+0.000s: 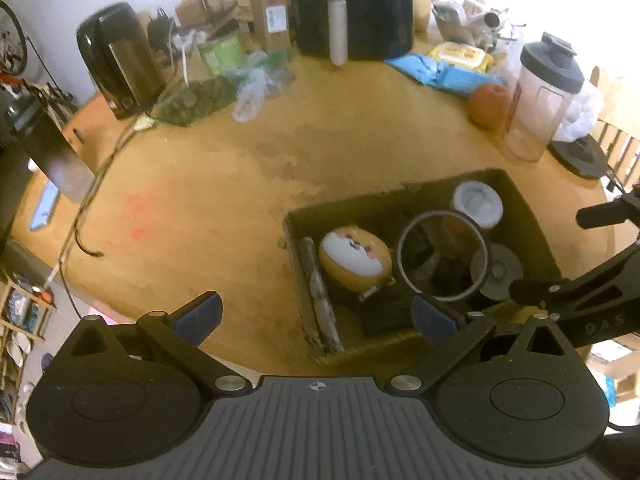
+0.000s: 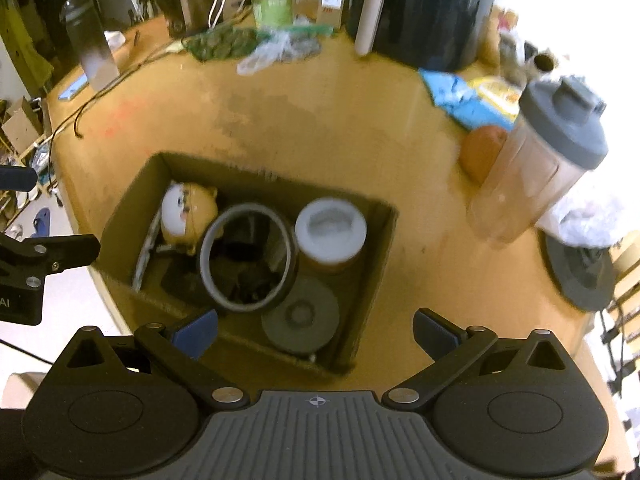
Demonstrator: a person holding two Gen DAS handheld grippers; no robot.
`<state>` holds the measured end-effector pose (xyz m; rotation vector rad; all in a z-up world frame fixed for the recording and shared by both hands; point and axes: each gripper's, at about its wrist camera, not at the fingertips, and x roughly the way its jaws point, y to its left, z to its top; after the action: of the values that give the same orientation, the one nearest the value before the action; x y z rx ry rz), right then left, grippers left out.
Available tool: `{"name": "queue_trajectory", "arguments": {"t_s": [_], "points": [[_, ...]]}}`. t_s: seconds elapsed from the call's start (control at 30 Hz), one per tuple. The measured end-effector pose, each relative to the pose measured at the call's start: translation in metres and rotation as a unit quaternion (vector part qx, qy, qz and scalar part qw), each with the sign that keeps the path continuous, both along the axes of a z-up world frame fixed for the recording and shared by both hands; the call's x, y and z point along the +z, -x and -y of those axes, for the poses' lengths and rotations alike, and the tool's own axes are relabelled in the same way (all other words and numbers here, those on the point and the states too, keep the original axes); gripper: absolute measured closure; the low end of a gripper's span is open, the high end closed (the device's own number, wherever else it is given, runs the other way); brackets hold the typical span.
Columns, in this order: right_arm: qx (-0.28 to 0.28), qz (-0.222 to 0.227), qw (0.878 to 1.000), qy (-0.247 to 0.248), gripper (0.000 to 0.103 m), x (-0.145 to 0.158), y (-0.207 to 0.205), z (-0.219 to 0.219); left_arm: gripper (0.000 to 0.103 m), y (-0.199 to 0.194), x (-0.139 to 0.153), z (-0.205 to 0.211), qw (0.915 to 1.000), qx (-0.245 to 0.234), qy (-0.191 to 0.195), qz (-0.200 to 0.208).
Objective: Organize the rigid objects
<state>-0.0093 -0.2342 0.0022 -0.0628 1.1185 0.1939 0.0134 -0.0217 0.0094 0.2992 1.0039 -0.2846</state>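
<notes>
Count: one cardboard box [image 2: 372, 240] holding one dog-face case [image 2: 188, 216], one tape ring [image 2: 246, 256], one white-lidded jar [image 2: 330, 232], one grey disc [image 2: 300, 320]; on bench [image 2: 320, 128]: one shaker bottle [image 2: 540, 168], one orange [image 2: 480, 152].

Each handheld tool, the left gripper [image 1: 316, 318] and the right gripper [image 2: 316, 332], has a ribbed dark grey body with a small white compass-like mark. Behind the blue-padded fingers [image 1: 200, 314] run matte black linkage arms with silver pivot screws and round black side housings.
</notes>
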Motion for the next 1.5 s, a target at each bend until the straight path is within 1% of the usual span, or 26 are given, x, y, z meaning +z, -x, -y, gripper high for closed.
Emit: {"name": "queue_trajectory", "arguments": {"t_s": [0.13, 0.33, 0.57, 0.8, 1.0, 1.5], "points": [[-0.004, -0.033, 0.999, -0.006, 0.0, -0.008, 0.002, 0.002, 0.0, 0.001, -0.01, -0.001, 0.9994, 0.003, 0.001, -0.035], [-0.005, -0.075, 0.997, -0.003, 0.0, -0.02, 0.005, 0.004, 0.0, 0.006, -0.024, 0.001, 0.997, 0.005, -0.015, -0.076], [-0.001, -0.103, 0.995, 0.01, 0.0, -0.03, 0.009, 0.005, 0.0, 0.007, -0.033, -0.003, 0.9939, 0.017, -0.02, -0.108], [0.002, -0.108, 0.994, 0.011, 0.0, -0.032, 0.01, 0.004, 0.0, 0.008, -0.037, -0.004, 0.9921, 0.022, -0.02, -0.122], [-0.005, -0.103, 0.995, 0.01, 0.0, -0.031, 0.008, 0.006, 0.0, 0.005, -0.04, -0.009, 0.9909, 0.033, -0.011, -0.13], [-0.033, -0.095, 0.995, 0.002, 0.0, -0.032, 0.007, 0.024, 0.0, -0.009, -0.041, -0.034, 0.9894, 0.055, -0.002, -0.134]]}}
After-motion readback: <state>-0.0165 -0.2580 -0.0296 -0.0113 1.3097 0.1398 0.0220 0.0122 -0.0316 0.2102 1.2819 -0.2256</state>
